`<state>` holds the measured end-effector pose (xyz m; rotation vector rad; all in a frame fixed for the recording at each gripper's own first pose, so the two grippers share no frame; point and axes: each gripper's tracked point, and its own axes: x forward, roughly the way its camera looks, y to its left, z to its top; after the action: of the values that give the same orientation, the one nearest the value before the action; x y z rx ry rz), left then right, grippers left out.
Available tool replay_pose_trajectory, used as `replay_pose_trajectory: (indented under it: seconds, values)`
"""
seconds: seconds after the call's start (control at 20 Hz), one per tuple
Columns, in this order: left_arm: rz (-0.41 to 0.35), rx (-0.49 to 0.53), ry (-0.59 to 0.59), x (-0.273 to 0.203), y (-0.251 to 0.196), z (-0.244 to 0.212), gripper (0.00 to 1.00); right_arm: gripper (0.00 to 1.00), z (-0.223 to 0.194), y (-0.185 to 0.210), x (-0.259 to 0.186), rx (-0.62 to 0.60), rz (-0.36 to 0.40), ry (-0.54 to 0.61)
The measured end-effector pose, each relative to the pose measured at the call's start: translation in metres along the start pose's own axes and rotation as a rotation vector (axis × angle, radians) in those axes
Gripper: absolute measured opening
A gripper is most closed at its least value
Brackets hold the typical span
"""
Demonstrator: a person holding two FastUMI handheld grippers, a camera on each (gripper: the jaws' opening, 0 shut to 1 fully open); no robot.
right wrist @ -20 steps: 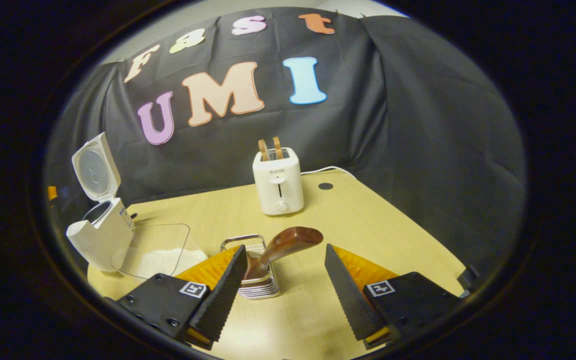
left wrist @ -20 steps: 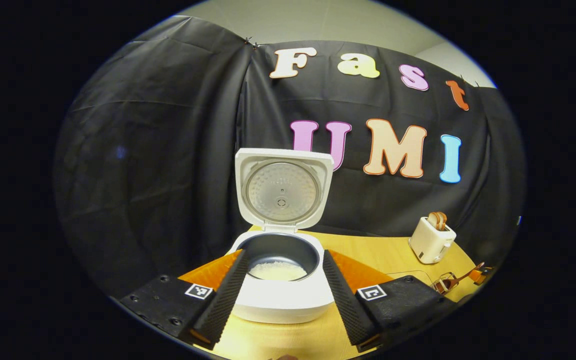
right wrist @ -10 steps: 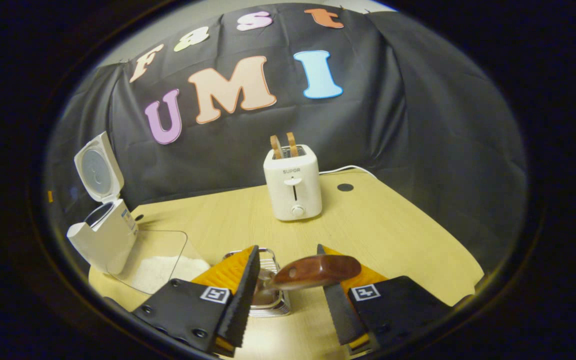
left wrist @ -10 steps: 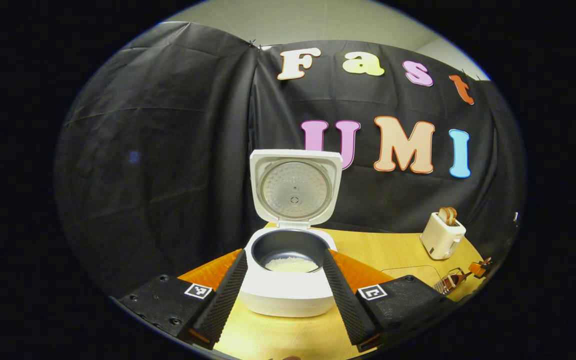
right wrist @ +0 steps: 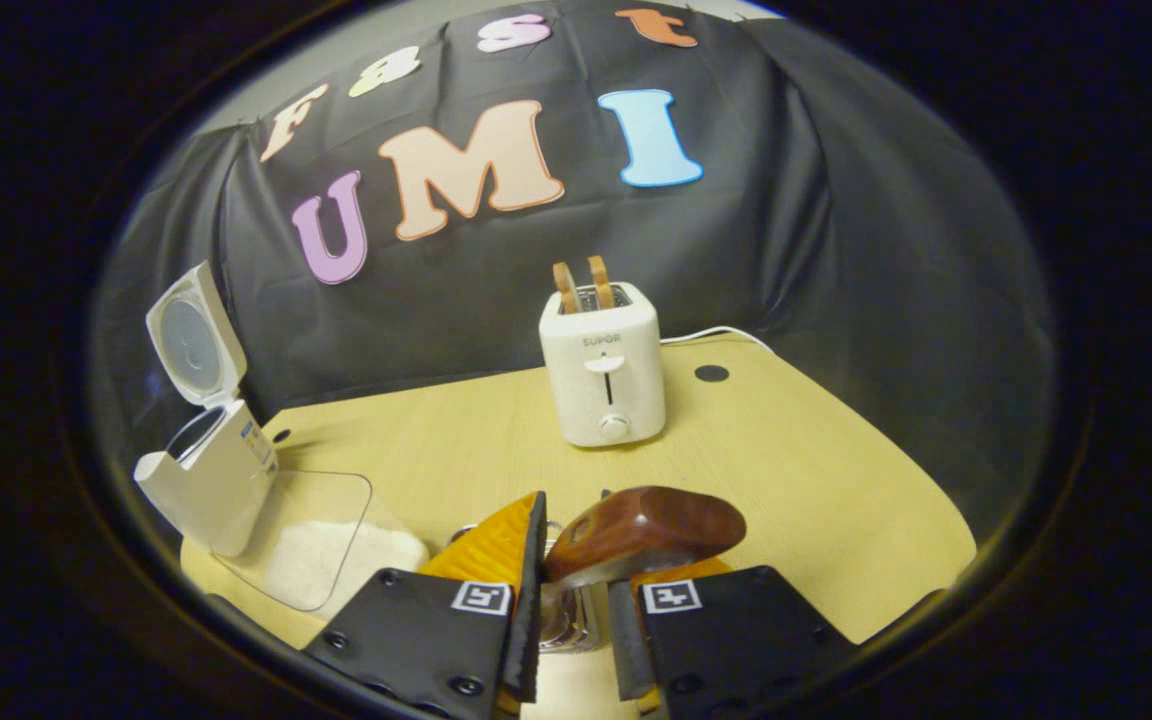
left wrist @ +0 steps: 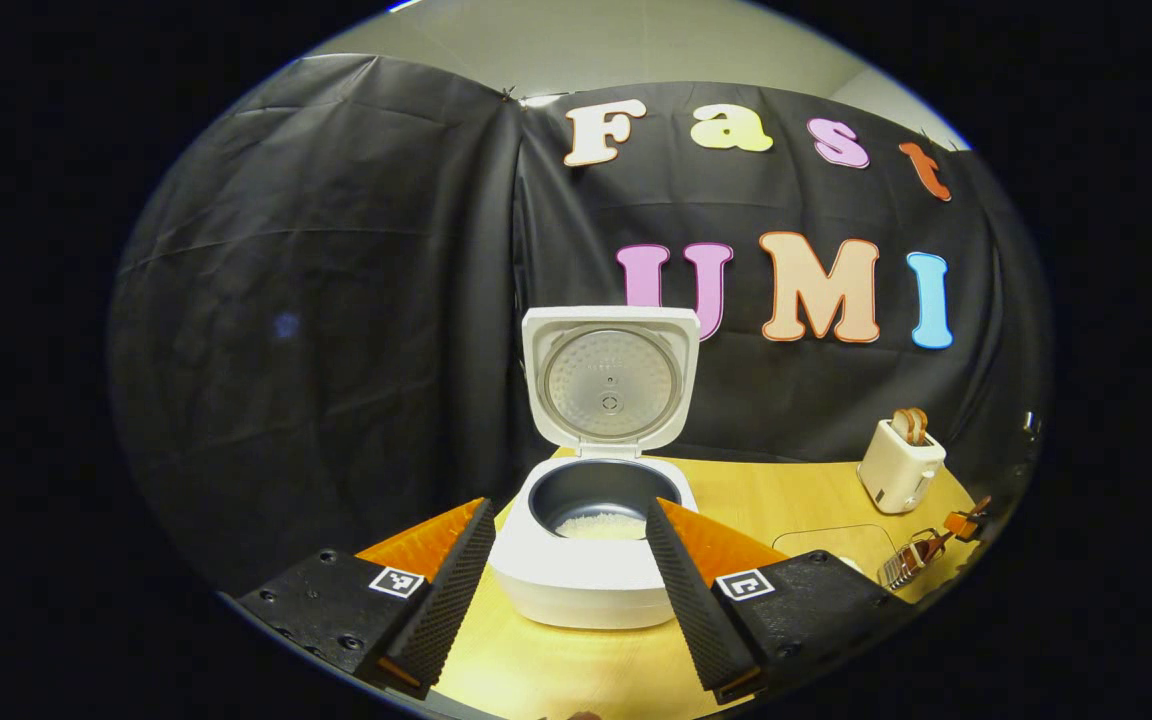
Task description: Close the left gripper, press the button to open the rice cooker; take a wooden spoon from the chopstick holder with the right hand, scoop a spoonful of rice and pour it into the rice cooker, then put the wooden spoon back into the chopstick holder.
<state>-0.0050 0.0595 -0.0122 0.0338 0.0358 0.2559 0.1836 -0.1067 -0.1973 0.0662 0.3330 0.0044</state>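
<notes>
Wooden spoon (right wrist: 641, 530) between right gripper (right wrist: 574, 620) fingers, above chopstick holder (right wrist: 566, 615).

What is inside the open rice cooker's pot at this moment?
In the left gripper view, the rice cooker stands with its lid up, and a shallow layer of white rice lies in the dark inner pot. The pot's near rim hides the front of its floor.

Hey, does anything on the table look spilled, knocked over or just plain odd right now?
Nothing spilled or toppled. Rice cooker stands open and upright, toaster upright with bread, and the wooden spoon sits between the right gripper fingers.
</notes>
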Motion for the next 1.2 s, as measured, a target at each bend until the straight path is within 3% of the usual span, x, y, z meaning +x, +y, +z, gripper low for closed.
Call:
replay_pose_trajectory:
  seconds: [0.1, 0.25, 0.3, 0.4, 0.45, 0.5, 0.7, 1.0, 1.2]
  values:
    - [0.003, 0.006, -0.003, 0.0, 0.001, 0.001, 0.9, 0.26, 0.0, 0.004, 0.004, 0.015, -0.002, 0.011]
    - [0.005, 0.009, -0.006, -0.001, 0.001, 0.002, 0.89, 0.22, 0.003, 0.011, 0.007, 0.017, 0.004, 0.017]
    - [0.005, 0.009, -0.005, -0.002, 0.001, 0.002, 0.86, 0.22, 0.003, 0.011, 0.008, 0.016, 0.006, 0.019]
    - [0.008, 0.009, -0.004, -0.004, 0.003, 0.001, 0.9, 0.22, 0.004, 0.011, 0.009, 0.019, 0.008, 0.025]
    - [0.009, 0.01, -0.005, -0.004, 0.003, 0.001, 0.86, 0.22, 0.004, 0.011, 0.007, 0.021, 0.007, 0.027]
    - [0.01, 0.01, -0.007, -0.005, 0.004, 0.001, 0.9, 0.19, 0.005, 0.012, 0.007, 0.02, 0.011, 0.027]
    - [0.012, 0.008, -0.009, -0.007, 0.008, 0.002, 0.9, 0.19, 0.012, 0.016, -0.002, -0.023, 0.014, 0.016]
    - [0.004, -0.019, 0.006, -0.005, 0.015, -0.008, 0.9, 0.2, 0.06, 0.028, -0.031, -0.067, 0.034, -0.051]
    - [-0.011, -0.043, 0.011, -0.003, 0.02, -0.013, 0.9, 0.18, 0.103, 0.059, -0.054, -0.088, 0.103, -0.108]
